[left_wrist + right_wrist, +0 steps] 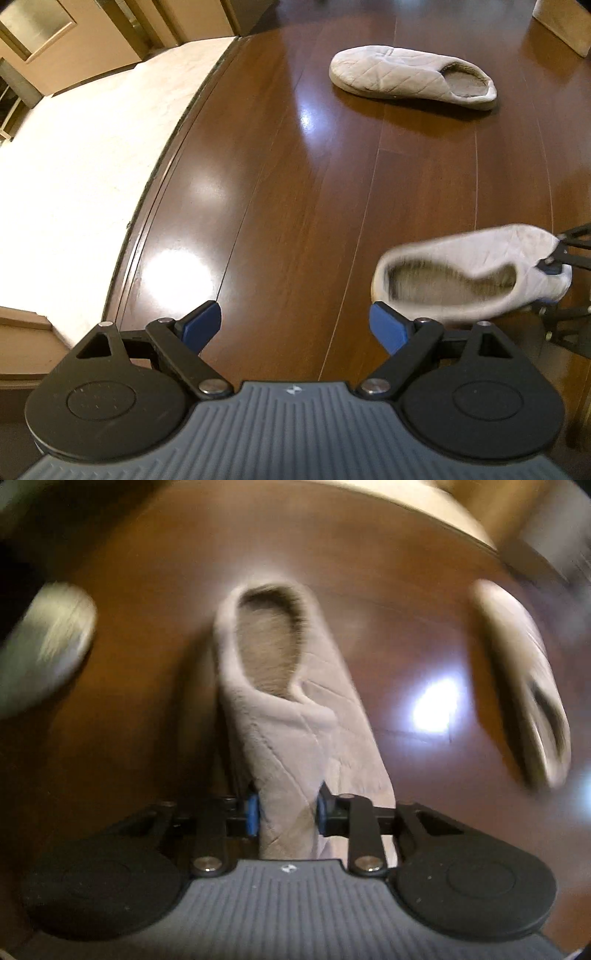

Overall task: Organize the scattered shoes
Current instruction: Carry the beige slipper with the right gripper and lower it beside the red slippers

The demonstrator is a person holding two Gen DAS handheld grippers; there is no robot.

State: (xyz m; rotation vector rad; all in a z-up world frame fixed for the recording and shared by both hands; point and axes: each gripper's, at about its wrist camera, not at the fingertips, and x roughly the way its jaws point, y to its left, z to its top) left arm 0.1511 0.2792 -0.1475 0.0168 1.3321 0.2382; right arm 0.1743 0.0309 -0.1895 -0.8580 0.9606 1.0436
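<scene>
Nearest, at the bottom of the left wrist view, the left gripper (pixel 295 326) stands spread wide, blue pads well apart, nothing between them, only dark wooden floor (pixel 280 206) beneath. Just above its right pad, lower right of frame, a grey quilted slipper (pixel 469 273) is blurred and tilted, opening toward the camera. The right gripper (pixel 550 284) pinches it at the toe end, at the right edge of frame.

Right wrist view, bottom centre: right gripper (pixel 286 810), blue pads pressing the toe fabric of the held slipper (pixel 295 720) from both sides, material bunched between them. The slipper runs up the frame away from the camera, heel opening at the top. Frame heavily blurred.

Mid distance, right wrist view: second slipper (pixel 524 686) at the right of frame, well apart from the held one. A blurred grey shape (pixel 44 646) at the left edge; cannot tell what it is.

Far, left wrist view: second slipper (pixel 412 75) lies flat on the floor at upper centre-right, toe to the left, opening to the right, well apart from the held one. A pale stone-like floor area (pixel 81 177) fills the left of frame, bordering the wood along a dark strip. Beige door panels (pixel 110 26) at upper left.
</scene>
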